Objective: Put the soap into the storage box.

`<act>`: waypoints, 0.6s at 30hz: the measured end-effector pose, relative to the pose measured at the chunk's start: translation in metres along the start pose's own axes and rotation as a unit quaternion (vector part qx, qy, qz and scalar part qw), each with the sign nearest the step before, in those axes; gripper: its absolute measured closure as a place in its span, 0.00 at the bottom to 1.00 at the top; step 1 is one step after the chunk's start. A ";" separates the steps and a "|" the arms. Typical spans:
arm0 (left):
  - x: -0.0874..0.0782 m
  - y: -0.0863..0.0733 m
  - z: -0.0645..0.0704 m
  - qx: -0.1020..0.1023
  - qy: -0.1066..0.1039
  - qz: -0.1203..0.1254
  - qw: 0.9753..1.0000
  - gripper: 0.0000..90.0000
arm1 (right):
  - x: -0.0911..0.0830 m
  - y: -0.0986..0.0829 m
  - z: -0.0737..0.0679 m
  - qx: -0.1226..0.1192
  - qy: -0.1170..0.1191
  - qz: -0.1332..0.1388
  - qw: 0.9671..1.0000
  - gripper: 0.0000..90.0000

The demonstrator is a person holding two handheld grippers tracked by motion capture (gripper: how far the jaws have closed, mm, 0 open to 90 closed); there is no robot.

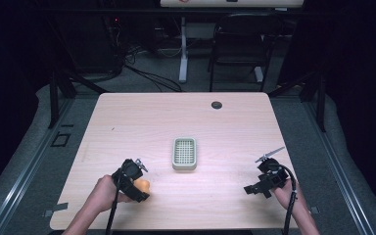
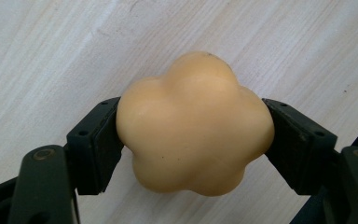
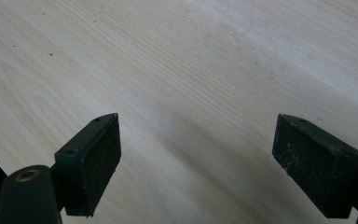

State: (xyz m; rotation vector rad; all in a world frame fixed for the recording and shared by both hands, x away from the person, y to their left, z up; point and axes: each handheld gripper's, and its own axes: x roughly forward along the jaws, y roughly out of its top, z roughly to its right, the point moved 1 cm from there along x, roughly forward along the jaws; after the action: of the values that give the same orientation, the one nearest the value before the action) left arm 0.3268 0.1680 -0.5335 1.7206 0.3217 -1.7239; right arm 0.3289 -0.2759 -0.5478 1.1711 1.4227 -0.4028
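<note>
High view, left claw (image 1: 142, 188) pinching yellow lobed lump (image 2: 193, 123), right claw (image 1: 254, 188) spread, slotted tray (image 1: 184, 153) between.

There is one table (image 1: 127, 117), and on it sits one small tray (image 1: 184, 153) with a grid inside. There is one lumpy yellow toy (image 2: 193, 126), shaped a bit like a flower with round bumps, and one dark round hole (image 1: 217, 105) near the far edge of the table. There are two grippers, a left gripper (image 2: 193, 140) and a right gripper (image 3: 196, 158), each with two black jaws, so four jaws in all, and behind the table stands one black chair (image 1: 242, 44).
</note>
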 end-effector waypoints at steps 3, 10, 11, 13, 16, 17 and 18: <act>-0.001 0.001 -0.003 -0.004 0.000 -0.001 1.000 0.28 | -0.001 0.001 0.002 -0.011 -0.001 -0.012 1.000 0.17; -0.004 0.001 -0.010 -0.008 -0.001 0.001 1.000 0.28 | -0.001 0.001 0.002 -0.008 -0.001 -0.009 1.000 0.17; -0.004 0.001 -0.011 -0.008 -0.001 0.000 1.000 0.28 | -0.001 0.001 0.002 -0.007 0.000 -0.010 1.000 0.17; -0.005 0.002 -0.012 -0.010 -0.002 0.000 1.000 0.28 | 0.000 0.001 0.002 -0.004 0.003 -0.006 1.000 0.17; -0.006 0.003 -0.015 -0.012 -0.003 0.002 1.000 0.28 | 0.000 0.001 0.002 -0.004 0.000 -0.005 1.000 0.17; -0.006 0.003 -0.015 -0.012 -0.003 0.002 1.000 0.28 | 0.000 0.001 0.002 -0.004 0.000 -0.005 1.000 0.17; -0.006 0.003 -0.016 -0.012 -0.003 0.003 1.000 0.28 | 0.000 0.001 0.003 -0.005 0.000 -0.007 1.000 0.17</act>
State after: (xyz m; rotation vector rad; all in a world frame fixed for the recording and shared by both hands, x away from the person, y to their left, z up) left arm 0.3405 0.1769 -0.5280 1.6964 0.3334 -1.7140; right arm 0.3312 -0.2776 -0.5485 1.1539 1.4321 -0.4039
